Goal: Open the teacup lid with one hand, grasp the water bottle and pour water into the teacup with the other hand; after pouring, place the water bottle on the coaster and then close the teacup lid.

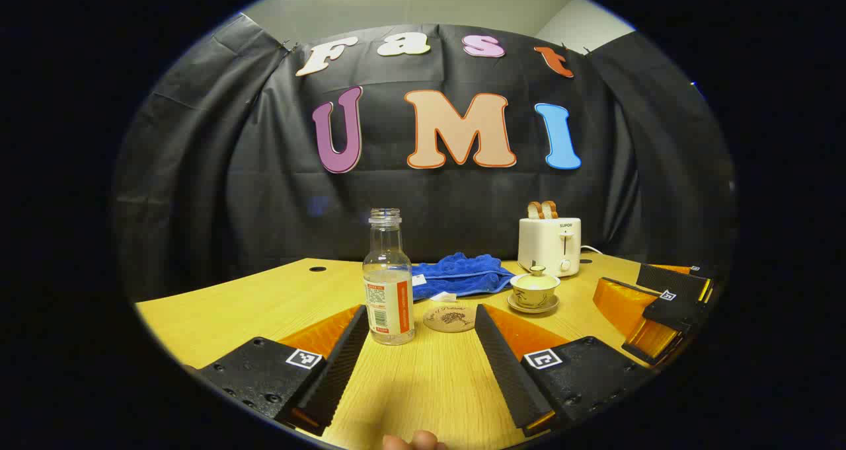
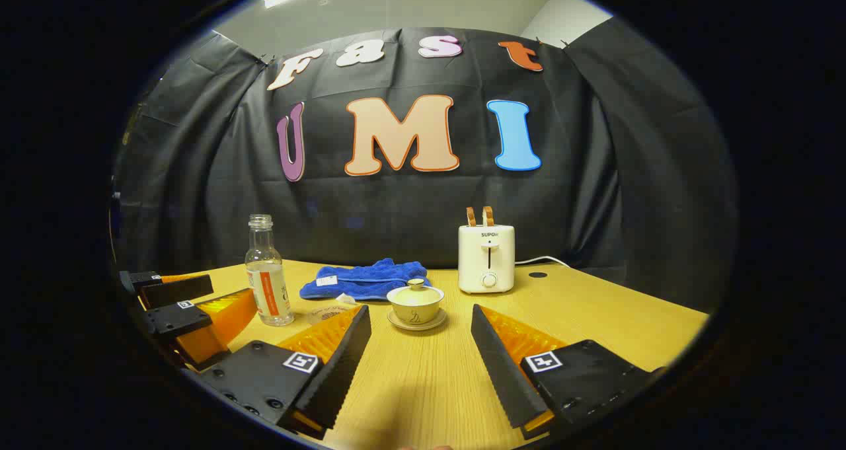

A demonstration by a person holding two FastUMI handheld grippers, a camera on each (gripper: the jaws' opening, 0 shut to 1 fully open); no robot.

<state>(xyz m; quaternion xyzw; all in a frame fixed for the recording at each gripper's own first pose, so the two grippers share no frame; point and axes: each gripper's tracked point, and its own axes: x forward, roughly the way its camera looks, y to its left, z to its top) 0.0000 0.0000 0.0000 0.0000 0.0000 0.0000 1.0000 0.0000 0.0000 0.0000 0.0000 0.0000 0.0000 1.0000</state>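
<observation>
While you've got both grippers hovering low over the wooden table (image 1: pixel 218 311), nothing is being held. Your left gripper (image 1: pixel 421 318) has its fingers spread wide, and the water bottle (image 1: pixel 388 285) stands upright just past the tip of its left finger, not touched by either one. The bottle is clear, has no cap on, and carries a white and orange label. Just beside it, between your two fingertips in the left gripper view, the round coaster (image 1: pixel 450 318) lies flat on the table with nothing on it.

Your right gripper (image 2: pixel 421 316) is spread wide too, pinching nothing. The teacup (image 2: pixel 415 303) sits on its saucer (image 2: pixel 416 323) a little way beyond the fingertips, roughly centred in the gap between them, and the teacup lid (image 2: pixel 416 293) is on the cup with its little knob pointing up.

From the right gripper view you can see the bottle off to the left, near your other gripper, well apart from the cup. From the left gripper view the cup sits to the right of the coaster, with your right gripper showing at the far right edge.

Behind it all there's a crumpled blue towel (image 1: pixel 456 275) and a white toaster (image 2: pixel 486 258) with two slices of bread (image 2: pixel 479 216) sticking out of it, its cable trailing off to the right.
</observation>
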